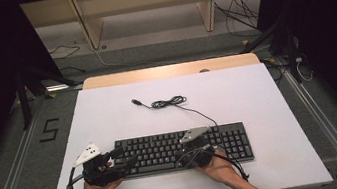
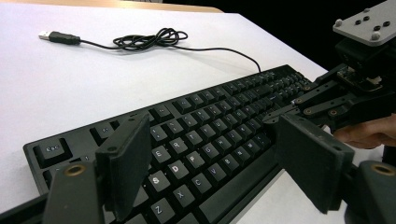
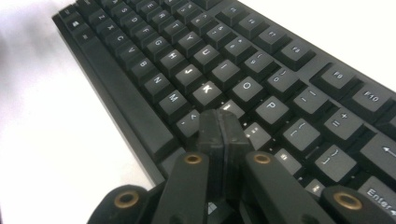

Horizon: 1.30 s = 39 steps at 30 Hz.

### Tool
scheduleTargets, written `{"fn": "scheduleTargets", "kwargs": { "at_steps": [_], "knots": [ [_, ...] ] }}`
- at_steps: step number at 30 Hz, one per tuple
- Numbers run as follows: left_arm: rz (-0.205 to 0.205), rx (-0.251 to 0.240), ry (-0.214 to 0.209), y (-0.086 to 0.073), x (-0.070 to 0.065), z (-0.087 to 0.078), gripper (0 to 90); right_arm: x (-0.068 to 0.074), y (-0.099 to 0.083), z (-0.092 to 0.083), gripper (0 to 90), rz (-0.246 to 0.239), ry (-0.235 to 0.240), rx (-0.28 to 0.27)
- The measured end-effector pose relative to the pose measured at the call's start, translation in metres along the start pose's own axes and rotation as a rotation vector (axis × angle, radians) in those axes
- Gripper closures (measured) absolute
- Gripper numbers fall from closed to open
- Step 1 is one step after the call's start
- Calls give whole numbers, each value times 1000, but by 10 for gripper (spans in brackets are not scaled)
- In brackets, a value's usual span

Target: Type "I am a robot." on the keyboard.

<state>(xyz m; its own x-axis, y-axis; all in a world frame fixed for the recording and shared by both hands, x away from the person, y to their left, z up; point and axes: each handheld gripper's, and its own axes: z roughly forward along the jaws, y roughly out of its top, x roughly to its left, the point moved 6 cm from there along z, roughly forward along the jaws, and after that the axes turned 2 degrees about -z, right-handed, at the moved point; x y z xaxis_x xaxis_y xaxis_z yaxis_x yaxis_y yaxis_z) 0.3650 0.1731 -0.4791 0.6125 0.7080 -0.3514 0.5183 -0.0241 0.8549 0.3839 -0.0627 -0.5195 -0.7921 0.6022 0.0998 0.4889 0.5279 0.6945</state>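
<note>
Keyboard [image 1: 184, 148] lies near the front edge of the white counter [image 1: 108, 113], cable [image 1: 170, 102] trailing far. Left tongs [image 2: 210, 161] hang released over its left keys, touching nothing. Right tongs [image 3: 223, 133], clenched and empty, tip down just above the keys beside K, so typing looks barely under way.

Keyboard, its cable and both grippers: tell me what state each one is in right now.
keyboard: flat on the white table, keys up.
cable: loosely coiled, USB plug unplugged, lying on the table.
left gripper: open, jaws wide over the keys.
right gripper: shut, empty, tips at the keys.
</note>
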Motion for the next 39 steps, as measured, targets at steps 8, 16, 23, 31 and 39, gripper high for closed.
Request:
{"fn": "scheduleTargets", "kwargs": {
  "at_steps": [8,16,23,31,39],
  "knots": [
    [-2,0,0,0,0,0,266,-1,1,-1,900,30,12,-12],
    [1,-3,0,0,0,0,266,-7,7,-16,835,82,35,-95],
    [0,-3,-1,0,0,0,266,-12,9,-29,709,107,47,-151],
    [2,-1,-2,0,0,0,265,-15,11,-47,538,130,51,-209],
    [2,0,-7,0,0,-1,264,-16,11,-61,424,125,41,-266]
  ]
}}
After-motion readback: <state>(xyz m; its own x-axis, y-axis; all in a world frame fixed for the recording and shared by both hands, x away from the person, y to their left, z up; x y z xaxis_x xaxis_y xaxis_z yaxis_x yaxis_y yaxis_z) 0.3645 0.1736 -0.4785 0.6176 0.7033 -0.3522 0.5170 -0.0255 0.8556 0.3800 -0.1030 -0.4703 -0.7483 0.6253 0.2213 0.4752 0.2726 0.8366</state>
